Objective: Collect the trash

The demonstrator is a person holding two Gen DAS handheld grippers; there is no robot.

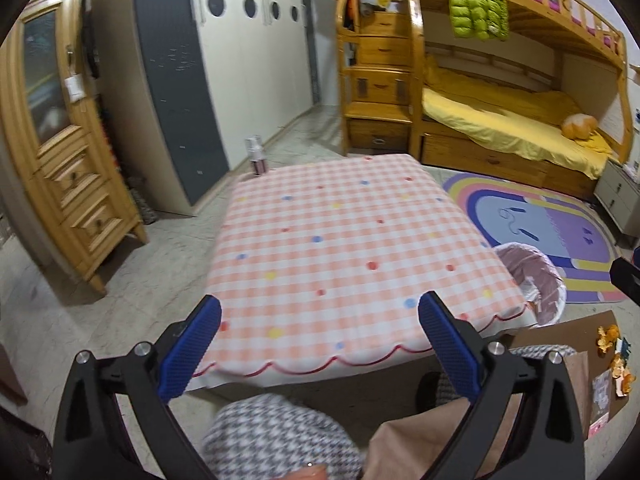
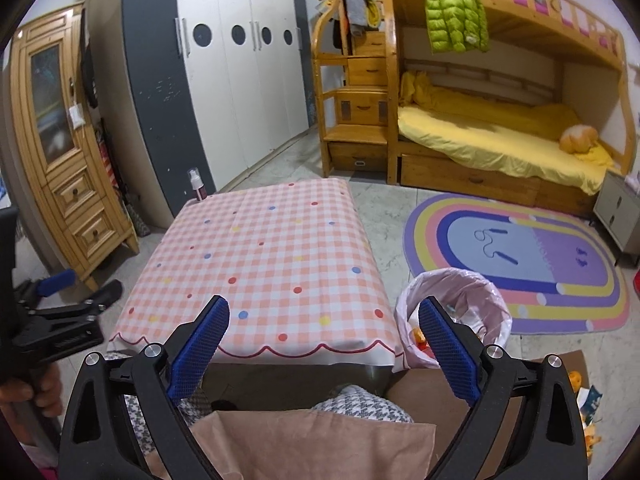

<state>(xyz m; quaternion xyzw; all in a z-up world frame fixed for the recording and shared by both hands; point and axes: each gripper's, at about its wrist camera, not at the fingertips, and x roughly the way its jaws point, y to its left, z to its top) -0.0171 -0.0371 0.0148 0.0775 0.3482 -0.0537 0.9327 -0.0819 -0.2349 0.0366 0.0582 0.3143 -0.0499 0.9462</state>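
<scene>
Orange peel scraps [image 1: 616, 354] and paper wrappers [image 1: 600, 396] lie on cardboard [image 1: 568, 328] beside the pink-lined bin [image 2: 454, 312]; light, limp, best pinched at an edge. Left gripper [image 1: 318, 344] and right gripper [image 2: 322, 344] both gape, holding nothing
</scene>
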